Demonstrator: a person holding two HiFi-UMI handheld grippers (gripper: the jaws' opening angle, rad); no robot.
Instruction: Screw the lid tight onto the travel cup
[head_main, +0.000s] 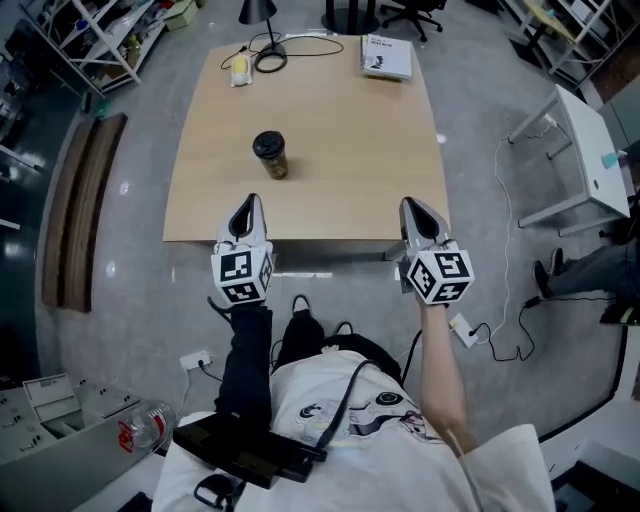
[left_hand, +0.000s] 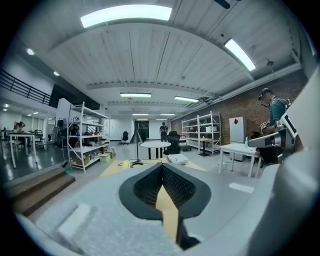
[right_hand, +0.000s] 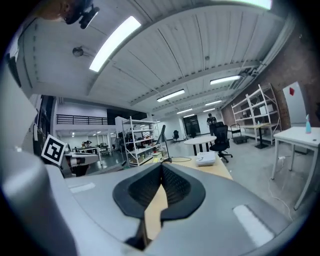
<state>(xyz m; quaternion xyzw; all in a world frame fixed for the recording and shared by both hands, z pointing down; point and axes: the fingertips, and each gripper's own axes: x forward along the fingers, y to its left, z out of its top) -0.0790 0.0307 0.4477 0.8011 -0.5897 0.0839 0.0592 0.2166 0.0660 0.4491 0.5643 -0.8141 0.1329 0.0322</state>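
Note:
The travel cup (head_main: 270, 155) stands upright on the wooden table (head_main: 340, 130), left of its middle, an olive body with a black lid (head_main: 267, 144) on top. My left gripper (head_main: 250, 203) hovers at the table's near edge, in front of the cup and well short of it, its jaws shut with nothing between them. At the same edge, further right, my right gripper (head_main: 409, 205) is also shut and empty. In the left gripper view the closed jaws (left_hand: 162, 167) hide the cup. The right gripper view shows closed jaws (right_hand: 161, 167) and no cup.
At the table's far edge are a black desk lamp (head_main: 262, 30) with its cable, a small yellow item (head_main: 240, 68) and a white book (head_main: 386, 56). A white side table (head_main: 590, 150) stands to the right. Shelving and a plastic bottle (head_main: 150, 428) sit at the left.

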